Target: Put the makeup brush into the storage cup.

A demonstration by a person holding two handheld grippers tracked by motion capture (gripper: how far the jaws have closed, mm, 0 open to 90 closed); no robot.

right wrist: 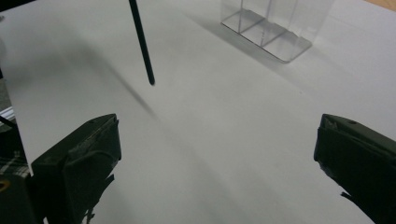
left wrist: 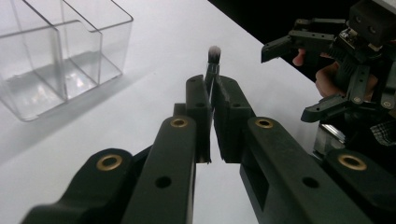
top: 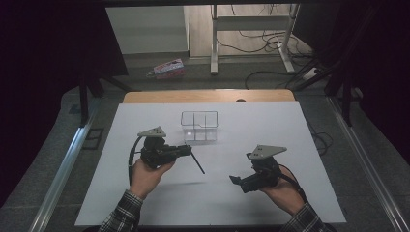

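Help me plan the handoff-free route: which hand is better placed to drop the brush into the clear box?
Left. Its tool is already shut on the brush, close beside the clear box. The right tool is open, empty and farther away.

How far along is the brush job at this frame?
Done: the left gripper is shut on the makeup brush, which is lifted off the table. In hand: the right gripper stands open and empty. Left: the clear organizer holds nothing; the brush likely goes there.

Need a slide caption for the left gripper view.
Left gripper shut on a brush, clear organizer beyond, right gripper open.
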